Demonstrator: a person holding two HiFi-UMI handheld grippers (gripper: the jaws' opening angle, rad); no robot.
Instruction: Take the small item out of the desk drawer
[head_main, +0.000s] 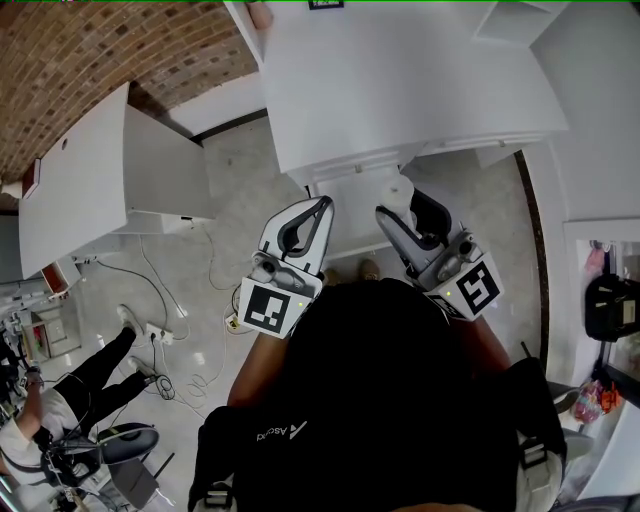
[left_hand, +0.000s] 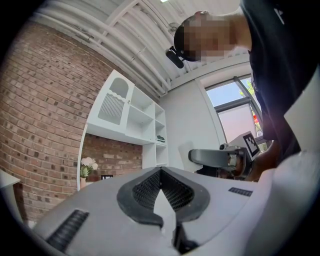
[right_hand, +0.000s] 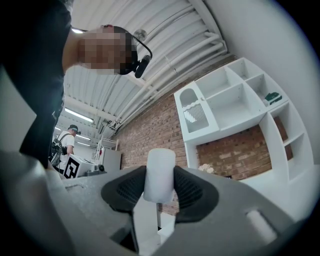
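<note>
Person's black top (head_main: 380, 400), right gripper (head_main: 403, 202) clamped on white cylinder (right_hand: 159, 175); left gripper (head_main: 324, 205) fingers together, by open drawer (head_main: 352, 208)

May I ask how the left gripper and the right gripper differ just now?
The left gripper is shut and empty; the right gripper clamps a small white cylinder. The left gripper's jaws meet at the tips; the right gripper's stand apart around it. Both are grey, with dark ribbed jaws.

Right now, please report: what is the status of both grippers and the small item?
Left gripper shut, empty. Right gripper fingers clamped on white cylinder, held above open drawer. No obstruction seen.
</note>
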